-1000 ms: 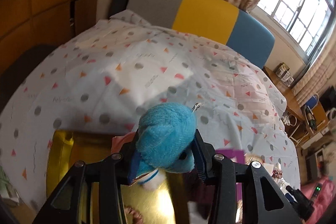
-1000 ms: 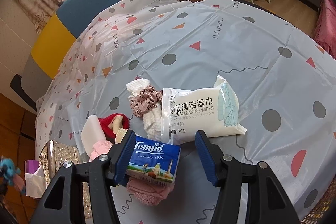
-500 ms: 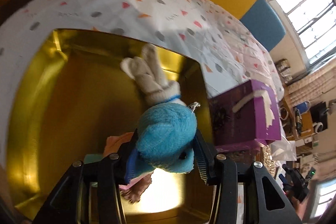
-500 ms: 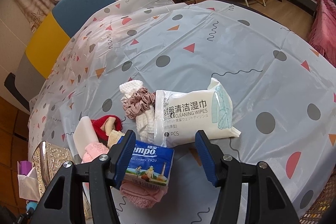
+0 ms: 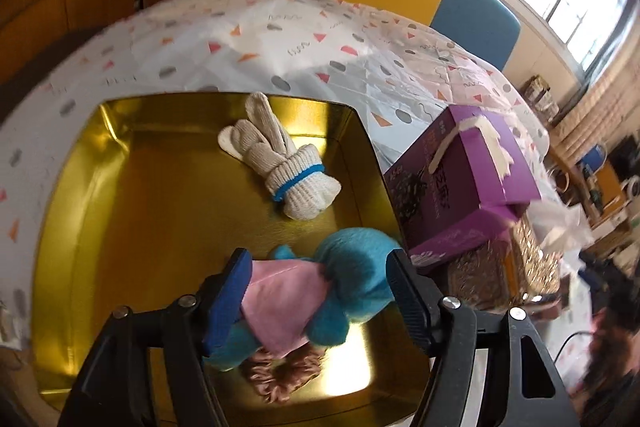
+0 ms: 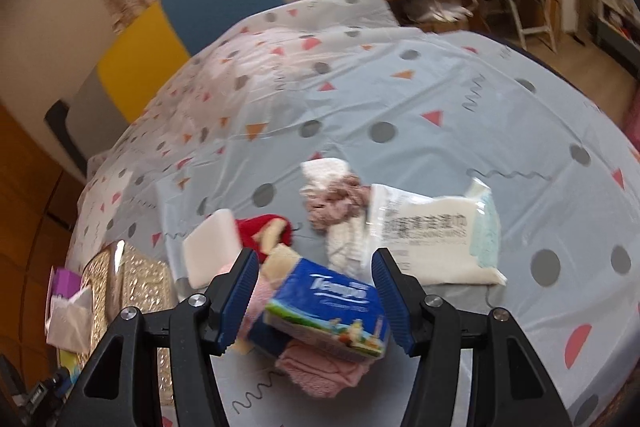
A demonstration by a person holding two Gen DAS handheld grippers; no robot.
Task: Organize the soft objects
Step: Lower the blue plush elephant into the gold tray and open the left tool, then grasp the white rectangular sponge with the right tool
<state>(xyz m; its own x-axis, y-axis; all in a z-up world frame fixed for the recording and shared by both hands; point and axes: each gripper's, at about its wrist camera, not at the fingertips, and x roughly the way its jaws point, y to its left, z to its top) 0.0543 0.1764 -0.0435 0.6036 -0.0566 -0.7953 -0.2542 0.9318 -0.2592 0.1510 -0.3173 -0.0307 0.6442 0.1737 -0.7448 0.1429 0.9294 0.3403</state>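
1. We find the left gripper [image 5: 318,291] over the gold tray [image 5: 72,227], its blue pads spread wide on either side of a blue plush toy [image 5: 356,283] in a pink garment. The toy lies in the tray's near right part; we cannot tell whether either pad touches it.
2. A rolled pair of cream knit gloves [image 5: 280,167] with a blue band lies toward the tray's far right side, apart from the toy. A pinkish-brown scrunchie [image 5: 280,373] shows beneath the toy at the near edge.
3. A purple box [image 5: 460,183] stands just beside the tray's right rim, on the patterned tablecloth [image 5: 280,39].
4. The right gripper [image 6: 314,297] stands wide, pads clear on both sides of a blue Tempo tissue pack [image 6: 332,315], which rests on a pink cloth [image 6: 320,367].
5. Beyond the pack, on the same cloth-covered table, lie a white sponge block [image 6: 212,251], a red item [image 6: 260,231], a mauve scrunchie [image 6: 336,201] on a white towel [image 6: 344,251], and a wet-wipes packet [image 6: 436,235]. This view is blurred; finer detail is unreadable.
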